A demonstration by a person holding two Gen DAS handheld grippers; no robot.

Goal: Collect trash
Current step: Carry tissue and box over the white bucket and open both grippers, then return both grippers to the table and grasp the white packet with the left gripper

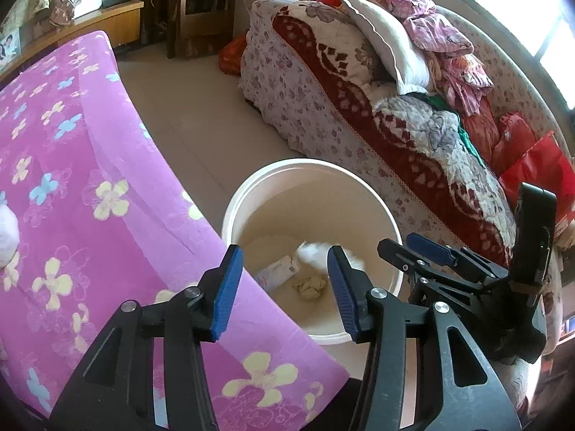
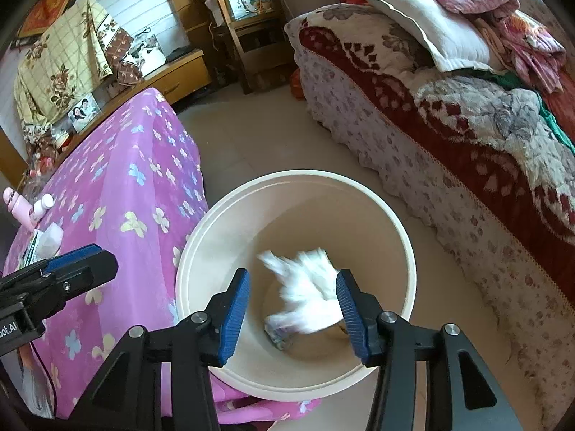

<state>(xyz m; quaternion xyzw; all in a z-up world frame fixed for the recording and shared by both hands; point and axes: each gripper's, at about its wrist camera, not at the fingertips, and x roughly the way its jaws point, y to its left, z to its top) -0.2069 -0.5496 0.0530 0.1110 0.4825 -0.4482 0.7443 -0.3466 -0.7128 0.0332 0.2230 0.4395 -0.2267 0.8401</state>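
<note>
A cream round bin stands on the floor between the table and the sofa; it also shows in the left wrist view. My right gripper is open above the bin. A white tissue is blurred in the air between its fingers, inside the bin mouth. It also shows in the left wrist view. On the bin's bottom lie a small wrapper and a crumpled yellowish scrap. My left gripper is open and empty over the bin's near edge. A white crumpled wad lies on the table at the far left.
The table under a pink flowered cloth is left of the bin, with pink bottles and a packet at its far end. A sofa with quilts and a pillow runs along the right. A wooden chair stands behind.
</note>
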